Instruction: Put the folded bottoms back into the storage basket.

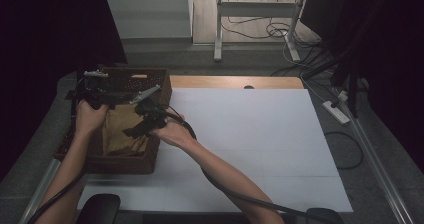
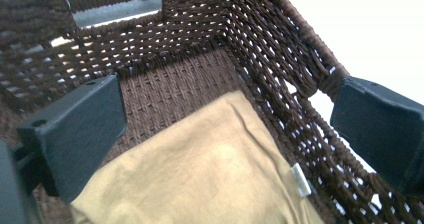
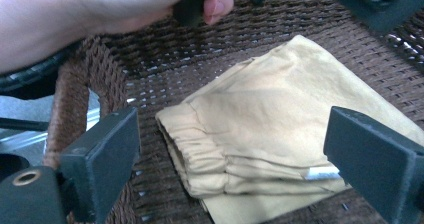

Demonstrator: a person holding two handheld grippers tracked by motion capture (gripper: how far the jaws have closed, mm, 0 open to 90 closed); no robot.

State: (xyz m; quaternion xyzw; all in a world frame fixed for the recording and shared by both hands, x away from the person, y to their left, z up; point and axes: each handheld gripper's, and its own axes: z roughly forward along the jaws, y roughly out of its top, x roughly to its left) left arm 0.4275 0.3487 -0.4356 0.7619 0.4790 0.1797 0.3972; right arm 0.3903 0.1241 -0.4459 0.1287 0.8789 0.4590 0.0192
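A dark brown woven basket (image 1: 120, 164) stands at the left end of the table. A folded tan garment (image 1: 120, 131) lies flat on its bottom. My left gripper (image 1: 102, 91) hovers over the basket's far half, and my right gripper (image 1: 135, 128) reaches in over the right wall. In the left gripper view, my left gripper (image 2: 227, 129) is open above the garment (image 2: 210, 174), near the basket's corner (image 2: 280, 49). My right gripper (image 3: 235, 154) is open too, its jaws wide apart above the garment's elastic waistband (image 3: 200, 154), gripping nothing. The other hand (image 3: 100, 9) shows at the top of that view.
A large white sheet (image 1: 250, 134) covers the table right of the basket, with the wooden tabletop (image 1: 235, 81) showing behind it. A power strip (image 1: 336, 111) and cables lie on the floor at the right. A desk frame (image 1: 218, 29) stands beyond the table.
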